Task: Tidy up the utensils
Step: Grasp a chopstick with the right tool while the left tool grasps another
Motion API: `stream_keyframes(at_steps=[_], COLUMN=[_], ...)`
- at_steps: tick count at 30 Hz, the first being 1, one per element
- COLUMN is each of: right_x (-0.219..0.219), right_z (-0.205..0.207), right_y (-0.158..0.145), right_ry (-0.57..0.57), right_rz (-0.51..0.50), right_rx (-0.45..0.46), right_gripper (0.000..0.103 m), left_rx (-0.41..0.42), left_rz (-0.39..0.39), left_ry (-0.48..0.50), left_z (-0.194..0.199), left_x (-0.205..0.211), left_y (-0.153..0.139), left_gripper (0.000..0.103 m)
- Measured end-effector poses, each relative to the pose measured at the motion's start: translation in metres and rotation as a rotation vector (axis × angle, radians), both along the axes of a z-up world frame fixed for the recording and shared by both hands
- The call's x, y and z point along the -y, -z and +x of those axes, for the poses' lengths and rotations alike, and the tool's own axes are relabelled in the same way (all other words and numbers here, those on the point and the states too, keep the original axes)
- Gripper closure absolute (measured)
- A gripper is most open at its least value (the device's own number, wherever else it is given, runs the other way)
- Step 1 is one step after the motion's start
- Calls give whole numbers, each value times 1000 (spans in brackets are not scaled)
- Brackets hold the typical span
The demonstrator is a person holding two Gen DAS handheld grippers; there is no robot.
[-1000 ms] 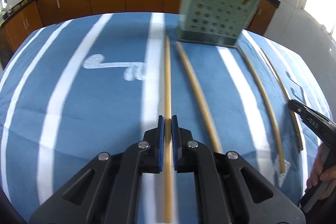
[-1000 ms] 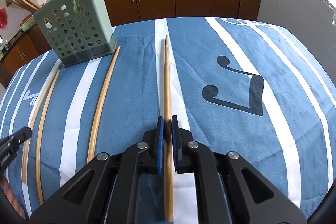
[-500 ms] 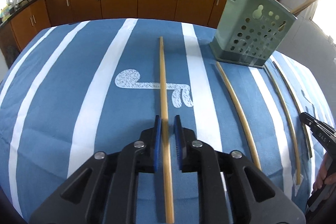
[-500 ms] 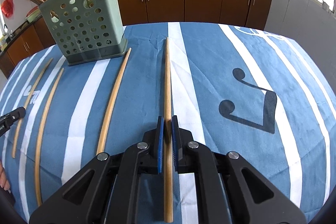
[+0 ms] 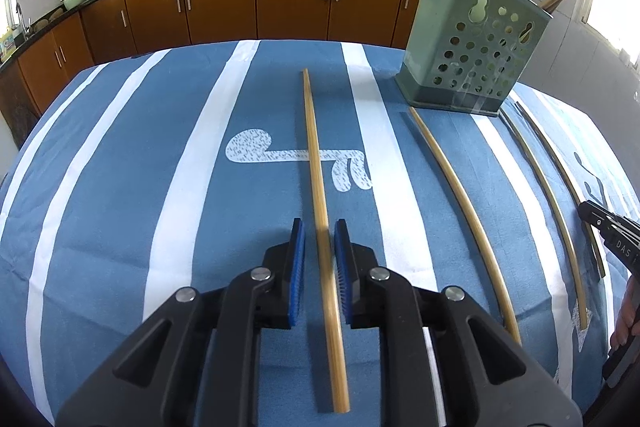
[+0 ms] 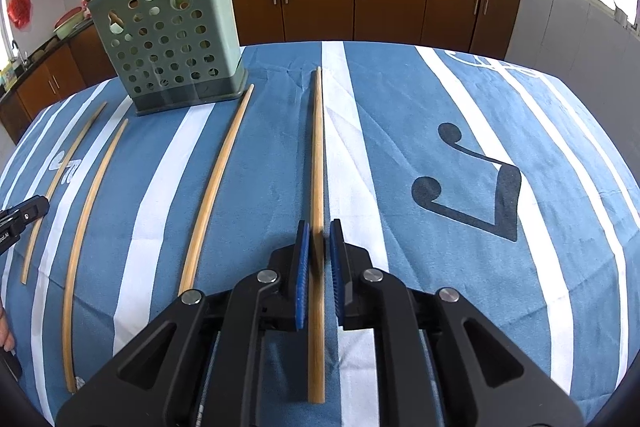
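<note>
Left tool [image 5: 319, 251] sits with jaws parted around a chopstick [image 5: 316, 163] lying on the blue striped table [image 5: 120, 187]; gaps visible both sides, not gripping. Right tool [image 6: 319, 251] also straddles a chopstick [image 6: 318, 155], jaws slightly apart, pads look just off the wood, so released or barely touching. Green perforated holder [image 6: 172, 51] stands at the far side of the table, several chopsticks already upright inside. Three more loose chopsticks [image 6: 218, 183] lie between the two tools' sticks. Risks, as a judgement: closing off-centre could roll the round stick out of the pads; gripping this near the rear end leaves a long front overhang, so the stick may droop or pivot on lift and its tip may miss the holder mouth or knock the light holder over.
</note>
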State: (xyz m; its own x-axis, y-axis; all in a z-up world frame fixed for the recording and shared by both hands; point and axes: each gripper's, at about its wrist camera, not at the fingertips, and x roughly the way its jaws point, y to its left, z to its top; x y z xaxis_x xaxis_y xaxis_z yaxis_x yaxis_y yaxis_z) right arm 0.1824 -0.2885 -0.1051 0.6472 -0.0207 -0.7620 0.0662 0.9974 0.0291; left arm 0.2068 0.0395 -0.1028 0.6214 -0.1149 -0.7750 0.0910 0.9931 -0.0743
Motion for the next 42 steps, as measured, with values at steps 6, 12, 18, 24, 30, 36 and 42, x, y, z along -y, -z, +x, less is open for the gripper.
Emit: stream_keyframes(at_steps=[6,12,18,24,30,36,42], right_x=[3,3,4,2,5,7,11], right_z=[0,1,1,-5,-12,-19,-33], right_y=[0,0,0,1,1,-4,-28], right_ry=[8,8,11,5,-3,-2,5], right_rz=[2,0,2,-8,17,37,47], right_rx=[0,0,0,-1,-1,10,88], right_gripper=[87,87,86,86,93,95,95], left_rx=[1,1,1,1,1,-18,33], left_rz=[10,-3,-18,36,55,51,32], left_ry=[23,22,19,26,35,43,39], left_z=[-1,-1,-1,-7,-24,-31,-42], left_x=[3,4,2,6,7,4,1], left_y=[0,0,0,0,0,-2,-23], left_gripper=[77,77,77,77,93,95,95])
